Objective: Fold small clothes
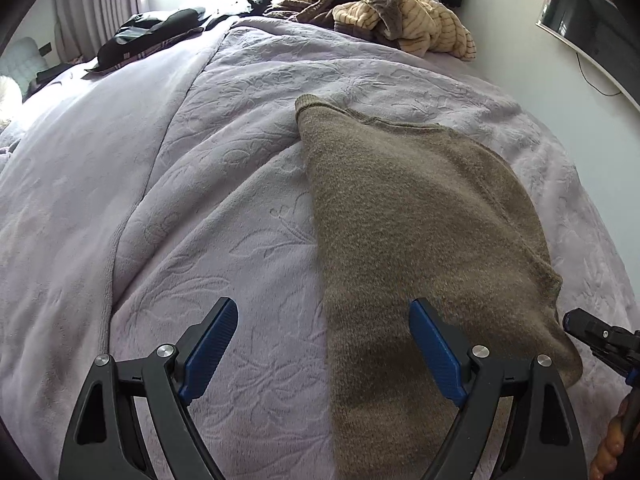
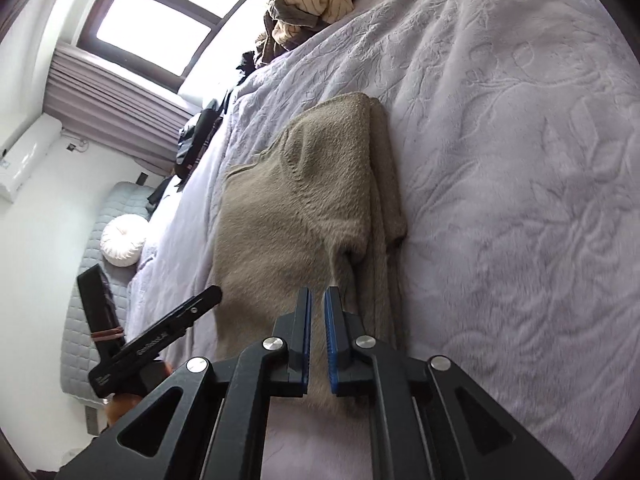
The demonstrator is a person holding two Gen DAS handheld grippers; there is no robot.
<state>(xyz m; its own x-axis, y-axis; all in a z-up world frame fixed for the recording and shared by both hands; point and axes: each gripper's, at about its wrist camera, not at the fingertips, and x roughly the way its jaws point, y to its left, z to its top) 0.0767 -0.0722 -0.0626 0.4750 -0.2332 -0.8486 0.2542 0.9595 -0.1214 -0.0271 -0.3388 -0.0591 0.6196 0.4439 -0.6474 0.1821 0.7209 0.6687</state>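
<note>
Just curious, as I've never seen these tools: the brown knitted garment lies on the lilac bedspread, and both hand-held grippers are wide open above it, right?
Not quite. Only the left hand-held gripper is wide open over the brown knitted garment on the lilac bedspread. The right hand-held gripper is shut, its pads nearly together, as the right wrist view shows.

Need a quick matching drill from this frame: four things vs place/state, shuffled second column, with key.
Things
1. left claw
2. right claw
3. grey-brown knitted sweater
4. cream striped heap of clothes

Place or state
A. piled at the far end of the lilac embossed bedspread
B. jaws wide apart, nothing between them
C. lying partly folded on the bedspread in front of both claws
D. jaws nearly shut, over the near edge of the sweater; whether fabric is pinched cannot be told

Pairs: 1-B, 2-D, 3-C, 4-A
</note>
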